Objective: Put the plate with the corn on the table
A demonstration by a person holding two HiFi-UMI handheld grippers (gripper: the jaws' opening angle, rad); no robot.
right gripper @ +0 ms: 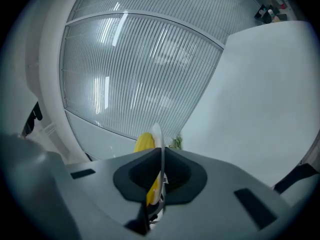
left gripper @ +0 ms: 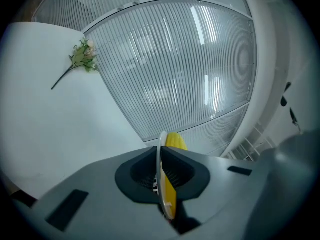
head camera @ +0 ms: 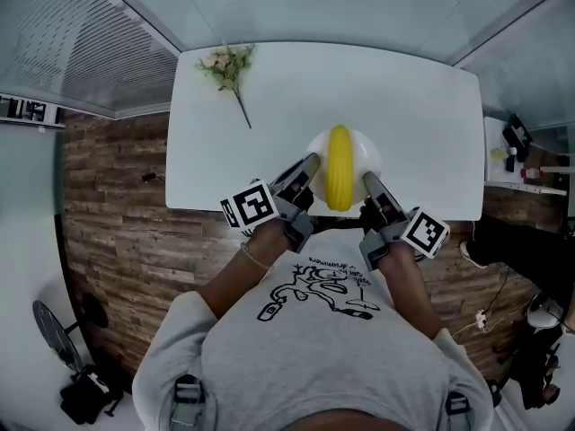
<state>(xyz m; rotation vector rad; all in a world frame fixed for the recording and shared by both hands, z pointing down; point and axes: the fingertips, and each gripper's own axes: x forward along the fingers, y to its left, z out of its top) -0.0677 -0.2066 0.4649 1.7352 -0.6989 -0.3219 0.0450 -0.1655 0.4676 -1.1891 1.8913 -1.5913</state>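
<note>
A white plate (head camera: 362, 149) with a yellow corn cob (head camera: 339, 165) on it is over the near edge of the white table (head camera: 404, 88); I cannot tell whether it touches the tabletop. My left gripper (head camera: 310, 171) is shut on the plate's left rim and my right gripper (head camera: 370, 185) is shut on its right rim. In the left gripper view the thin rim of the plate (left gripper: 160, 149) stands edge-on between the dark pads, with the corn (left gripper: 175, 140) behind it. The right gripper view shows the same: the plate's rim (right gripper: 159, 139) clamped, the corn (right gripper: 144, 142) to its left.
A small sprig of flowers (head camera: 228, 68) lies at the table's far left corner. A side surface with bottles (head camera: 514, 151) stands to the right of the table. Ribbed glass walls surround the table. A wood-look floor (head camera: 108, 232) lies below.
</note>
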